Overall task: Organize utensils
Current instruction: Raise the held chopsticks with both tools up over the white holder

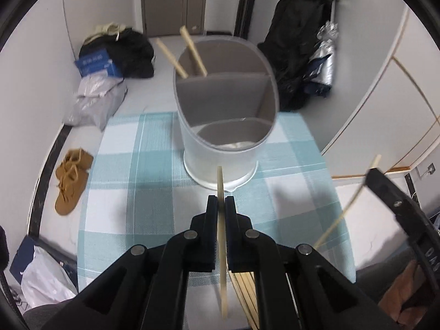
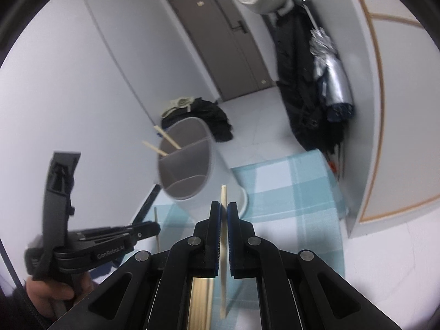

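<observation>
Small table [image 1: 154,165], covered with woven cloth in a pale teal-and-white check, edges cut off by the black tool bodies at the bottom of both views. On the cloth, well forward of the left gripper: utensil holder [image 1: 220,126], a translucent white oval tub with smooth grey inner walls dividing it into compartments; seen tilted by lens curvature in the right wrist view [image 2: 189,170]. In its far-left compartment, two pale wooden chopsticks [image 1: 192,52], square-sectioned, leaning outward over the rim. Beyond the table, on the pale floor: heap of dark clothing [image 1: 132,52] with a blue packet and crumpled grey plastic bags beside it; dark coat [image 1: 297,49] hung by a folded silver umbrella [image 1: 327,55]; brown suede boot [image 1: 70,181] lying at the left. Left gripper [image 1: 221,200], matte black with ridged pads, clenched on one wooden chopstick [image 1: 221,236] held roughly upright, tip just short of the holder's base in the view. Right gripper [image 2: 224,206], black with blue pad edges, likewise clamped on a single chopstick [image 2: 224,247], its upper end above the fingertips. Bundle of further chopsticks [image 1: 247,297] lying on the cloth beneath the tools, largely hidden by them. Person's hand [image 2: 52,294] around the left tool's handle, partly cut off. Holder's near compartment contents blurred, not identifiable.
</observation>
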{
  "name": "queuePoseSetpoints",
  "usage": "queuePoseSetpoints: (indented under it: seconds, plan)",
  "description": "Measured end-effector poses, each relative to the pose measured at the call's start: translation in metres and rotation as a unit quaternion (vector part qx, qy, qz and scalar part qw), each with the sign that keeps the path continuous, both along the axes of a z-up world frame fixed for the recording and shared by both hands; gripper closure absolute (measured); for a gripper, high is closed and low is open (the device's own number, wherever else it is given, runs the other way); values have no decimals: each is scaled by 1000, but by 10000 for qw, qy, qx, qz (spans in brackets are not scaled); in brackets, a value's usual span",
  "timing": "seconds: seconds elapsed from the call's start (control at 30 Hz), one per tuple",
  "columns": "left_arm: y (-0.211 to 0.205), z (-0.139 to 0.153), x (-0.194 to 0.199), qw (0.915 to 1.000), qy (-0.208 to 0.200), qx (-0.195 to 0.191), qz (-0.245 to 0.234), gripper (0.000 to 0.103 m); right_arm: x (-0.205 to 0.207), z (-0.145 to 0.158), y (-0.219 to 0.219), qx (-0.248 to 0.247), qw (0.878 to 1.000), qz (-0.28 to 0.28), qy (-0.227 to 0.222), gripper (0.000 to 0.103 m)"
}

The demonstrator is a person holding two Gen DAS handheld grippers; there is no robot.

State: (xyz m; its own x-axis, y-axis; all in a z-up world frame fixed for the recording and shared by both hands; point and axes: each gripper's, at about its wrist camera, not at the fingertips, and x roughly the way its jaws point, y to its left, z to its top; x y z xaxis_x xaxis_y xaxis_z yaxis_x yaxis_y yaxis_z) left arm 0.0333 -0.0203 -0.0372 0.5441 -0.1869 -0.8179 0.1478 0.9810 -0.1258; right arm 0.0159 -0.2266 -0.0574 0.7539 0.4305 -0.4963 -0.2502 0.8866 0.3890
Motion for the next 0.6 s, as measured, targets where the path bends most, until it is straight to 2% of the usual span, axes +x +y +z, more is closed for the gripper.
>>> queuePoseSetpoints:
  seconds: [0.2,0.27,0.33,0.43,0.5,0.53,0.6]
  plan:
    - [4,26,-21,9969,-713,-345,35,102,-19,9,18,-286,9983,259,-446,99]
    - [5,32,-26,9953,-776,-575,2,102,-20,10,22,-381,9974,309,-532,99]
    - [2,34,-29,9948,-887,-500,-26,102,-24,10,26,-484,9964,348,-601,99]
    - [9,28,-26,9960,-725,-531,17,102,-27,11,30,-617,9954,322,-661,99]
    - [20,22,-24,9965,-564,-577,224,102,-27,10,28,-596,9959,234,-634,99]
    - [25,18,-21,9971,-433,-509,360,101,-27,10,25,-507,9969,173,-583,99]
    - [38,-1,-9,9971,86,-483,590,96,-26,9,21,-461,9976,55,-521,99]
